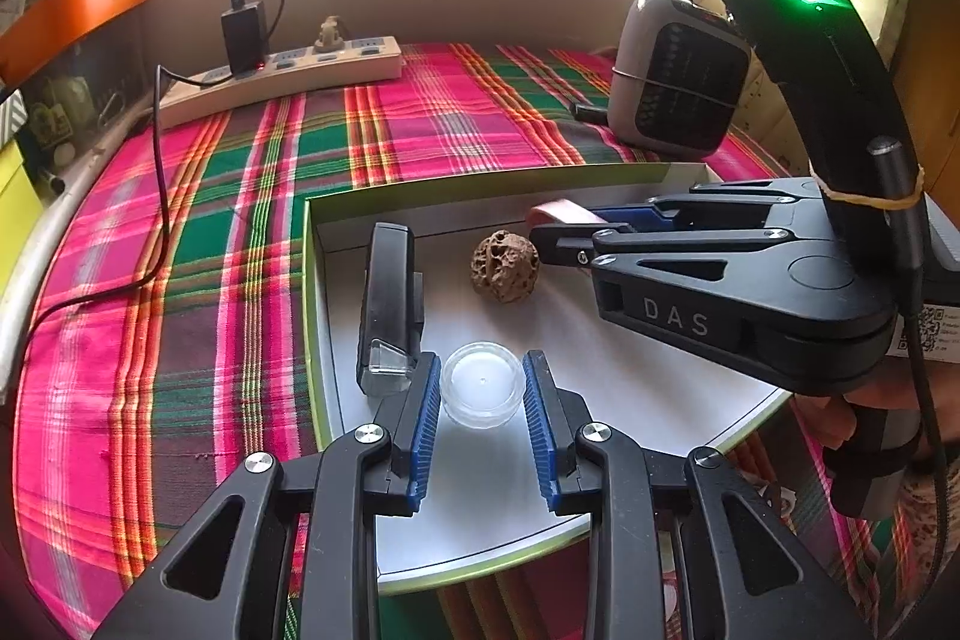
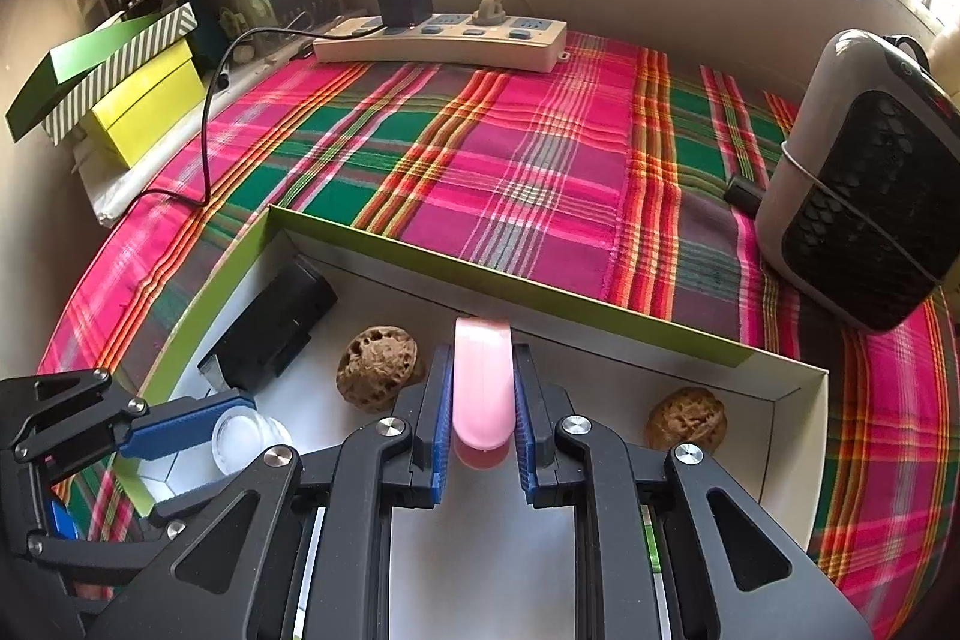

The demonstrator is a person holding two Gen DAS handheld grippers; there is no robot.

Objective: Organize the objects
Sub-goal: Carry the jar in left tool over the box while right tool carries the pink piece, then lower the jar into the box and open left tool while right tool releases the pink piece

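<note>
We look over a counter [image 2: 540, 148] spread with a pink, green and orange plaid cloth [image 1: 210, 232], a pale wall and bright window behind it. The largest thing on it is a shallow white tray with a green rim [image 2: 420, 250], our landmark. Beyond the tray's far right corner stands a grey heater [image 2: 864, 184]; beyond its far left side lies a power strip [image 2: 444, 37]. Inside the tray, a black stapler [image 1: 387, 292] lies along the left wall, one walnut [image 2: 375, 367] sits near the middle and a second walnut [image 2: 687, 418] near the right wall. Our right gripper [image 2: 483, 436] pinches a pink oblong piece [image 2: 483, 388] above the tray's floor. Our left gripper [image 1: 483, 427] brackets a small clear round container [image 1: 483, 391] at the tray's near left, pads against its sides.
</note>
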